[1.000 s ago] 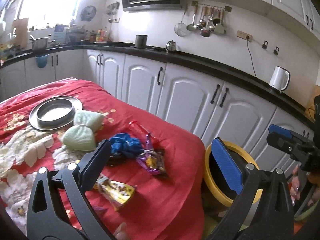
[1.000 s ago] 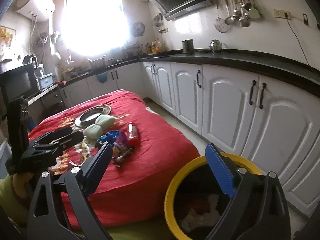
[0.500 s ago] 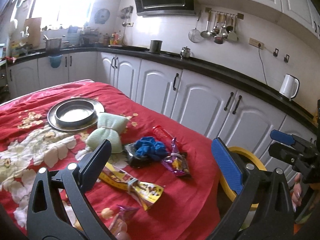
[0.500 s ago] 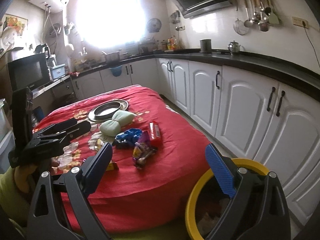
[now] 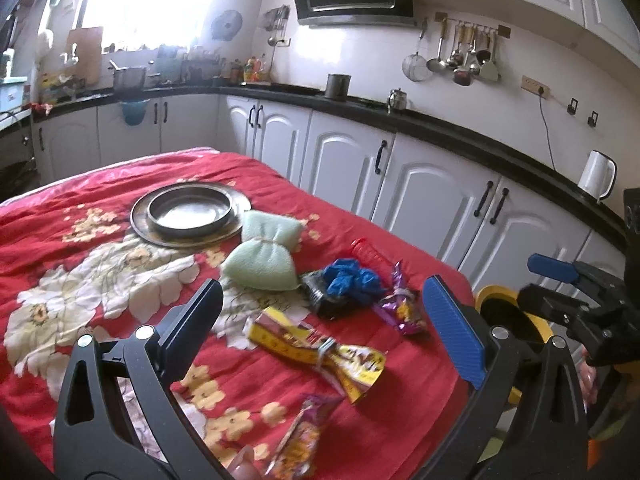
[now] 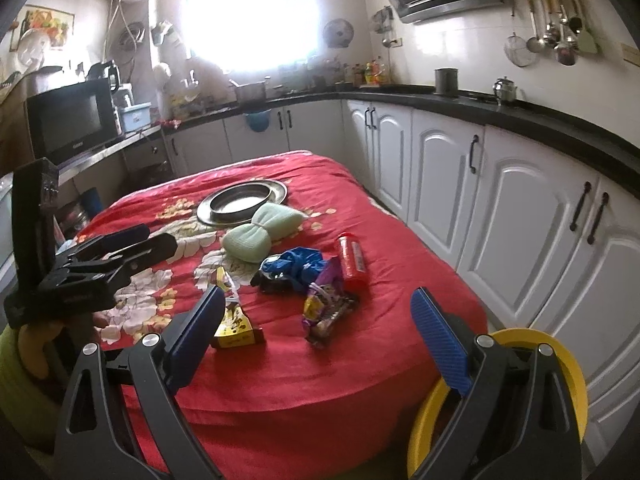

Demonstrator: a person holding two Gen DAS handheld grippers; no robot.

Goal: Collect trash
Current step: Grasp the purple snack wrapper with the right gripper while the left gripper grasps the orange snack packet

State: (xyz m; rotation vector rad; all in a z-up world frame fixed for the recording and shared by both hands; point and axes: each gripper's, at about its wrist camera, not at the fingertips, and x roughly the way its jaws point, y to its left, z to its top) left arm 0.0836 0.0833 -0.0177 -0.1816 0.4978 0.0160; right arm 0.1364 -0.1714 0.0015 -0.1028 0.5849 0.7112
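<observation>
Trash lies on the red flowered tablecloth (image 5: 100,280): a yellow wrapper (image 5: 320,354), a purple wrapper (image 5: 402,308), a crumpled blue glove (image 5: 352,282) on a black wrapper, a red tube (image 6: 352,256) and an orange wrapper (image 5: 298,440) at the near edge. My left gripper (image 5: 324,328) is open and empty above the yellow wrapper. My right gripper (image 6: 316,332) is open and empty before the table's edge, facing the purple wrapper (image 6: 326,308). A yellow-rimmed bin (image 6: 568,364) stands on the floor right of the table.
A steel bowl on a plate (image 5: 190,214) and a pale green bow-shaped cushion (image 5: 262,254) sit farther back on the table. White cabinets (image 5: 432,204) with a black counter run along the right. A microwave (image 6: 72,120) stands at the left.
Both grippers have swung left, away from the bin and toward the table. The trash now sits between the fingers in both views. Both stay open.
</observation>
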